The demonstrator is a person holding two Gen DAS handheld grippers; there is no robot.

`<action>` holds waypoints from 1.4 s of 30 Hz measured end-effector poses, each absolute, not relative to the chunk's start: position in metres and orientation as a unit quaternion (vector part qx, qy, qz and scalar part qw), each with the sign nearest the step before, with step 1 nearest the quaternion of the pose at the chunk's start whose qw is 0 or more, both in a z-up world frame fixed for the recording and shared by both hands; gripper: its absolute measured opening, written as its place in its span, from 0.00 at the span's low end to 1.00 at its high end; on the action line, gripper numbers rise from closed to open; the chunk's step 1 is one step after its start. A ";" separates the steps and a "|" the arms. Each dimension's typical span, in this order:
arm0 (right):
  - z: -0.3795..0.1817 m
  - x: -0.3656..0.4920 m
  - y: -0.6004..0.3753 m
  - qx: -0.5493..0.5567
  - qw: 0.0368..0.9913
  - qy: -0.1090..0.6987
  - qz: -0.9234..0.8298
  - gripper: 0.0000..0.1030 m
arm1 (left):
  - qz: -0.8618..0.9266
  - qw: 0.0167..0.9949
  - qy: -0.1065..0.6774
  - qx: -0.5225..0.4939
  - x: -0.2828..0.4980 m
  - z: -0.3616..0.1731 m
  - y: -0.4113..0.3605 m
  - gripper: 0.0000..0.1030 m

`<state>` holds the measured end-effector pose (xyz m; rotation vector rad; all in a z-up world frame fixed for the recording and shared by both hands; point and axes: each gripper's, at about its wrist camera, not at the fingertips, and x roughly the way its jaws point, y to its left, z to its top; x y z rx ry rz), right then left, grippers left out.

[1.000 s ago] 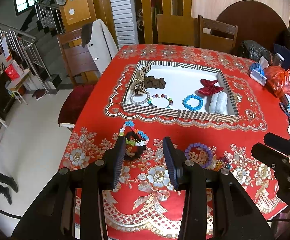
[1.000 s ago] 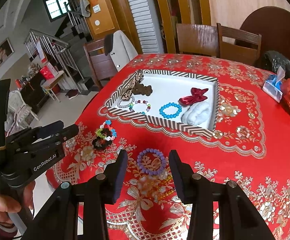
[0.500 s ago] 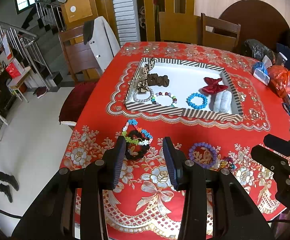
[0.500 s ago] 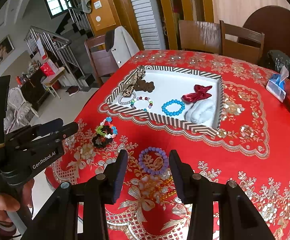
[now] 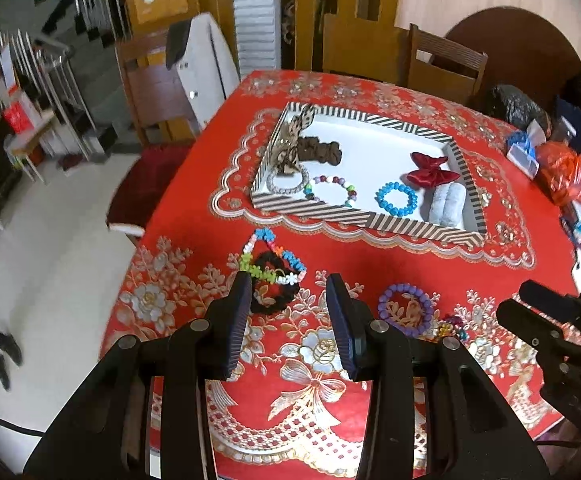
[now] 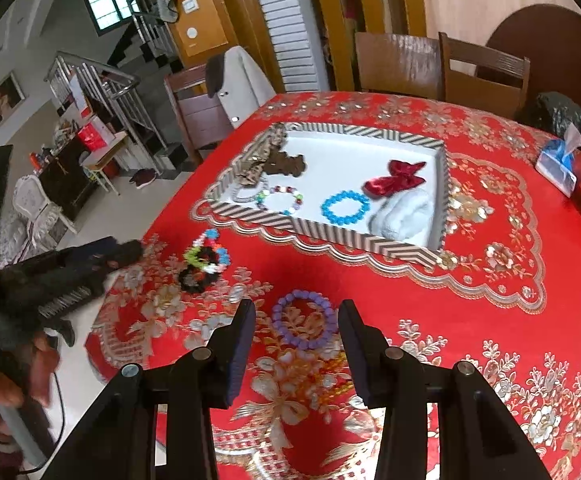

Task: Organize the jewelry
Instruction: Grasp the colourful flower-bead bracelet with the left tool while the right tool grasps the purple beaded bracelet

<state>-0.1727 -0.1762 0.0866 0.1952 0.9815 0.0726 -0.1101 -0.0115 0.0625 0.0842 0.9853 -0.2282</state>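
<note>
Both claws agape, empty: left claw (image 5: 286, 292) above multicoloured bead bracelet (image 5: 274, 260) overlapping black scrunchie (image 5: 270, 296); right claw (image 6: 296, 320) over purple bead bracelet (image 6: 304, 320) on red floral counter (image 6: 490, 320).
Risk: overlapped pair lifts together or snags; striped tray (image 5: 370, 220) well apart.

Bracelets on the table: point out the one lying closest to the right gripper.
The purple bead bracelet, on the red cloth just beyond the right gripper; the multicoloured one lies farther left.

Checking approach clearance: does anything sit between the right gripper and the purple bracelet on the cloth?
Nothing visible does. The purple bracelet lies flat on the red cloth, framed by the open right gripper, with no other item over it. Small beads lie just nearer the camera.
</note>
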 end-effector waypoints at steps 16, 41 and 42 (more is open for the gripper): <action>0.002 -0.138 -0.184 0.101 0.836 0.538 0.048 0.40 | -0.059 0.831 0.549 -0.064 -0.051 0.020 0.072 0.46; -0.034 -0.087 -0.163 0.005 0.833 0.552 0.040 0.33 | -0.094 0.782 0.616 0.028 0.035 -0.060 0.022 0.46; -0.034 -0.087 -0.161 -0.003 0.834 0.550 0.038 0.29 | -0.094 0.786 0.610 0.034 0.036 -0.061 0.020 0.46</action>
